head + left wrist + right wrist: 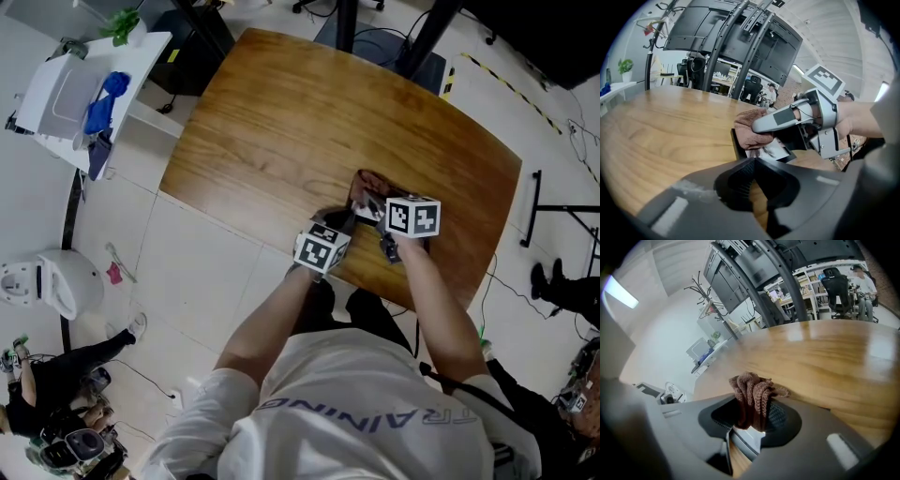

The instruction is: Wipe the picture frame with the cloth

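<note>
A black picture frame point(771, 150) lies flat near the front edge of the wooden table point(281, 122), its photo point(366, 214) partly showing. A brown cloth point(367, 181) lies bunched on the frame's far part. My right gripper point(750, 423) is shut on the cloth point(752, 399) and holds it down on the frame point(746, 436). In the left gripper view the cloth point(747, 126) sits under the right gripper's grey finger point(778, 119). My left gripper point(754, 164) sits at the frame's near corner with its jaws closed together, only a sliver of wood showing between them.
The table's front edge runs just under both grippers point(375, 281). A white side table point(84, 89) with blue items stands at the far left, and a white appliance point(56, 281) is on the floor. Black stand legs point(422, 37) rise beyond the far edge. Dark screens point(736, 33) hang behind.
</note>
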A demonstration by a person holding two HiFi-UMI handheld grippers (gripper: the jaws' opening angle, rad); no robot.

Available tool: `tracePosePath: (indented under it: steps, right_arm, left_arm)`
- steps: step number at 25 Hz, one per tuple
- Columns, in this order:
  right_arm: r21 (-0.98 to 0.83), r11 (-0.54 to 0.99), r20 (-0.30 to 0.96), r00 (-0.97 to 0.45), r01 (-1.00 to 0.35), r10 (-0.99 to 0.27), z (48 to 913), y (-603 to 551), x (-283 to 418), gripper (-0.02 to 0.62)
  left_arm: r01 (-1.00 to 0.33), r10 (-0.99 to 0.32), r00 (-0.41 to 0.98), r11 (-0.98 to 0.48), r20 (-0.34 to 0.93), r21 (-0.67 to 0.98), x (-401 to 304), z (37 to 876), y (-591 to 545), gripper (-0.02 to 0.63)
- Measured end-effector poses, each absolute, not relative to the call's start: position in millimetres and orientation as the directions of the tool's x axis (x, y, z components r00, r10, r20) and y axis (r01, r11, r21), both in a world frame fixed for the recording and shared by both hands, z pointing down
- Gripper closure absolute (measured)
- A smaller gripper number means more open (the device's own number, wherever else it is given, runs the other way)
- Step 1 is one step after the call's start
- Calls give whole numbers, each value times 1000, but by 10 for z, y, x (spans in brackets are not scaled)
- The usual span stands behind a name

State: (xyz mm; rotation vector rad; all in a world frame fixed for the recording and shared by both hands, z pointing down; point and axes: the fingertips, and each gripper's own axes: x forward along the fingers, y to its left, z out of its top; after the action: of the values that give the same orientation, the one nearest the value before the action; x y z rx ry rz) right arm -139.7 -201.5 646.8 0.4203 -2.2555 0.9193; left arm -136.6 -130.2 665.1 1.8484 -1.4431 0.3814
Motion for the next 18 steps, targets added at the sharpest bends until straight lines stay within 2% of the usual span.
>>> tracePosePath:
  steps: [18]
  right_arm:
    - [-479, 610, 701, -693, -631, -167, 6442, -2402, -314, 460]
  left_arm:
    - [-924, -709, 305, -59, 636, 377, -1389, 6651, -1304, 601]
